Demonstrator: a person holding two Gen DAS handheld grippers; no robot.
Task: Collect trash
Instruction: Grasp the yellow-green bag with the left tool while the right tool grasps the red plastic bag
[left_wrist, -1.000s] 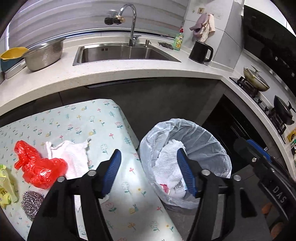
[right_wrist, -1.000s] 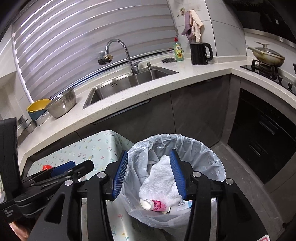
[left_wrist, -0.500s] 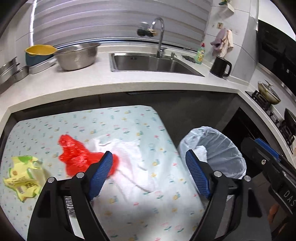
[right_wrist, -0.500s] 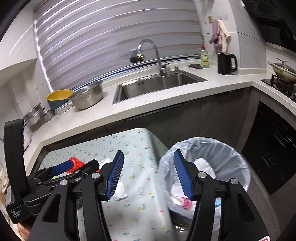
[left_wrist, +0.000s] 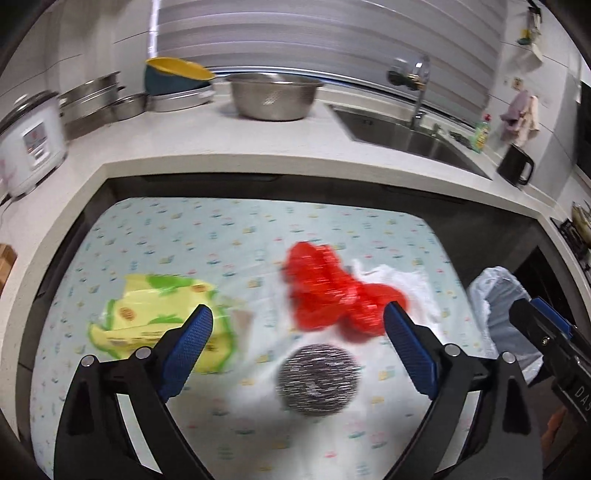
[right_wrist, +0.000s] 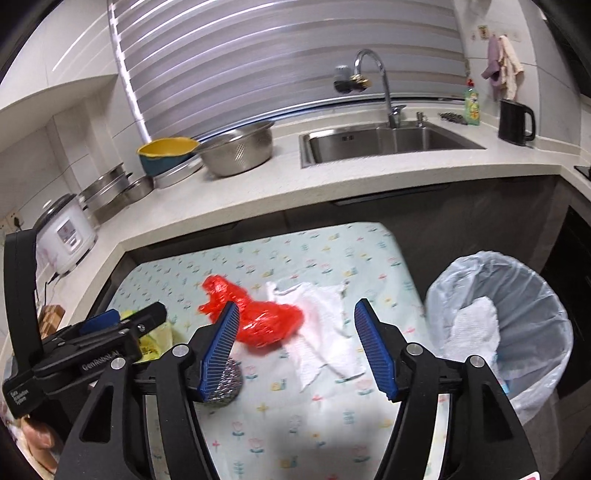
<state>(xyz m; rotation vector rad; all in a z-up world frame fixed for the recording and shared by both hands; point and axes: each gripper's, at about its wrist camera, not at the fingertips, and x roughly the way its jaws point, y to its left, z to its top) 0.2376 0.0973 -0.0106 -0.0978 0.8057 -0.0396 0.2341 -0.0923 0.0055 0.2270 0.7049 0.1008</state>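
On the floral table (left_wrist: 258, 229) lie a red plastic bag (left_wrist: 332, 295), a white paper towel (right_wrist: 325, 325), a yellow-green wrapper (left_wrist: 155, 317) and a steel scouring pad (left_wrist: 317, 380). My left gripper (left_wrist: 295, 350) hovers above the pad and bag, its jaws opening, nothing between the pads. My right gripper (right_wrist: 295, 347) hangs over the red bag (right_wrist: 258, 317) and the towel, its jaws opening too, holding nothing. The bin with a clear liner (right_wrist: 517, 317) stands right of the table with white paper inside.
A counter runs behind the table with a steel colander (right_wrist: 236, 151), a yellow bowl (right_wrist: 166, 151), a sink (right_wrist: 388, 140) with a tap, a black kettle (right_wrist: 515, 120) and a rice cooker (right_wrist: 66, 232). Dark cabinets stand below it.
Both grippers have swung left, away from the bin and over the table's trash. Their jaws stand wider than before. The trash on the table has not moved.
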